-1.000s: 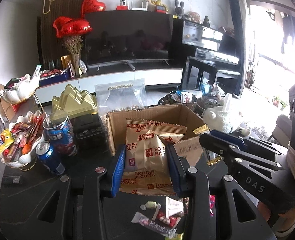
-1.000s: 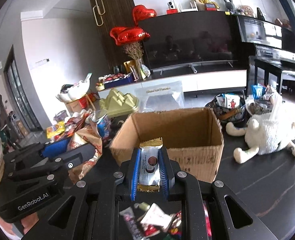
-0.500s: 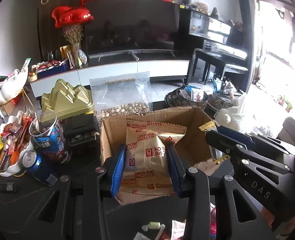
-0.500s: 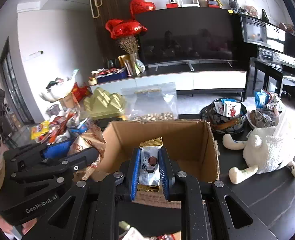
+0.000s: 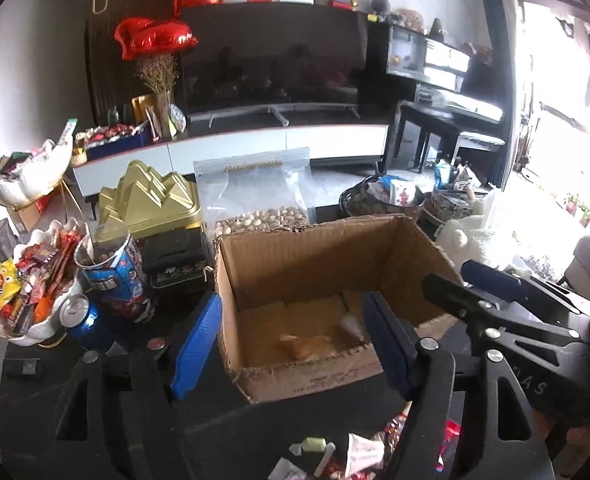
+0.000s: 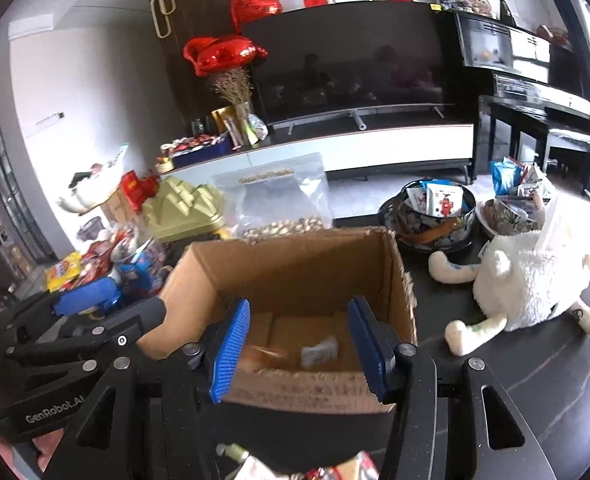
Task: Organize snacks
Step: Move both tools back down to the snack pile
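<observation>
An open cardboard box (image 5: 427, 248) (image 6: 395, 268) stands on the dark table in front of both grippers. My left gripper (image 5: 293, 344) is open and empty above the box's near wall. A gold biscuit packet (image 5: 305, 344) lies blurred on the box floor. My right gripper (image 6: 301, 354) is open and empty over the box's near edge. A small silver snack packet (image 6: 319, 352) and a blurred orange packet (image 6: 261, 356) lie inside the box. Loose wrapped candies (image 5: 351, 456) (image 6: 295, 468) lie on the table under the grippers.
A white bowl of snacks (image 5: 27, 300), a blue can (image 5: 81, 322) and a blue tub (image 5: 115, 272) stand left. A gold tin (image 5: 151, 204) and a bag of nuts (image 5: 255, 200) stand behind the box. A white plush toy (image 6: 527, 284) and snack bowls (image 6: 435, 208) are right.
Both grippers moved forward over the box and opened. The biscuit packet left the left gripper and the small silver packet left the right; both now lie in the box.
</observation>
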### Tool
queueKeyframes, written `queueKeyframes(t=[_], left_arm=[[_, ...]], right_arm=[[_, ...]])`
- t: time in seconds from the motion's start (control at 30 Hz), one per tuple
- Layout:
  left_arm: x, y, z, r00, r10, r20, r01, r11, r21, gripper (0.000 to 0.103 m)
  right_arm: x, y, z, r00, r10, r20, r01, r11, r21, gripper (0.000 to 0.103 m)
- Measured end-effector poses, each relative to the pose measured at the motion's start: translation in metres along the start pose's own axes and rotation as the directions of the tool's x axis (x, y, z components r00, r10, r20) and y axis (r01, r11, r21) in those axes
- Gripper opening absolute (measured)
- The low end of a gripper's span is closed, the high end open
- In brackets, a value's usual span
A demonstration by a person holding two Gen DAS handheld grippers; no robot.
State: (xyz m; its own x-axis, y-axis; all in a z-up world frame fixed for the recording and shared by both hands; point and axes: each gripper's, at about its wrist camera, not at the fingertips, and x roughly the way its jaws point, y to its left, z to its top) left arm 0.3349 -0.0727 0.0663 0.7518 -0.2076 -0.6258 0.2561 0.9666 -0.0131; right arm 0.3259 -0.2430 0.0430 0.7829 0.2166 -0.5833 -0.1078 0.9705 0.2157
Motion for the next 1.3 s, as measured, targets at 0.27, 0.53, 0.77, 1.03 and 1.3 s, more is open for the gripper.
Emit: queueKeyframes(t=[0.27, 0.53, 0.77, 1.03, 1.3], left_arm=[[-0.050, -0.019, -0.029, 0.997, 0.000, 0.078, -0.004, 0.999, 0.045, 0.073], [-0.066, -0.042, -0.060, 0.996, -0.019, 0.086, 0.012, 0.997, 0.078, 0.073], [-0.061, -0.050, -0.085, 0.997, -0.033, 0.068, 0.027, 0.996, 0.088, 0.073], [-0.039, -0.054, -0.115, 1.000, -0.028, 0.012, 0.027, 0.995, 0.094, 0.072], [-0.012, -0.052, -0.140, 0.997, -0.035, -0.067, 0.039, 0.997, 0.063, 0.072]], right_arm=[[-0.042, 0.001, -0.028, 1.000, 0.010, 0.015, -0.010, 1.000, -0.002, 0.060], [-0.075, -0.019, -0.057, 0.999, -0.025, 0.022, 0.023, 0.994, 0.109, 0.068], [-0.075, -0.038, -0.086, 0.999, -0.048, -0.015, 0.050, 0.979, 0.196, 0.070], [-0.059, -0.048, -0.123, 0.995, -0.057, -0.088, 0.073, 0.979, 0.192, 0.070], [-0.034, -0.056, -0.151, 0.984, -0.029, -0.173, 0.066, 0.975, 0.213, 0.070]])
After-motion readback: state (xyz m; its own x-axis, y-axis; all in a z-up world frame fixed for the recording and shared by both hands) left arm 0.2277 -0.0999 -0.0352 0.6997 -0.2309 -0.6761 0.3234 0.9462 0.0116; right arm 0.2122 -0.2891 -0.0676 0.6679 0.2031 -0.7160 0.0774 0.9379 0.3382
